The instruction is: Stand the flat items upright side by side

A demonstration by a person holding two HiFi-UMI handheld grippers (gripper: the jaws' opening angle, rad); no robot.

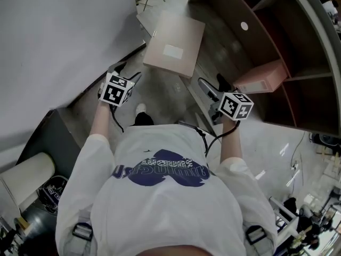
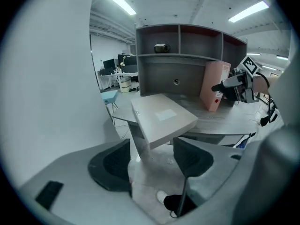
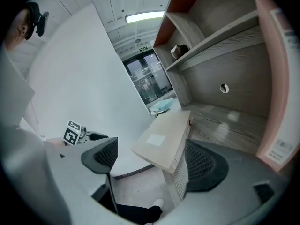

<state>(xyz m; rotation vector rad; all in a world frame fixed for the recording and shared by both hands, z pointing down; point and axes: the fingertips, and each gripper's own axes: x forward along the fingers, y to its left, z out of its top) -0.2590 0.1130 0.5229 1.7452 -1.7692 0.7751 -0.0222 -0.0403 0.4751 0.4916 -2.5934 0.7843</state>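
Progress is judged partial: the pink file is seen upright on the counter, while the beige flat box is left lying flat, well apart from that file. Left hand-held gripper and right hand-held gripper are held spread, with nothing between the jaws.

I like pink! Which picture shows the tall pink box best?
The left gripper view: the tall pink cardboard box stands whole, upright on the grey desk. The head view sees it from above; the right gripper view catches only one close side.
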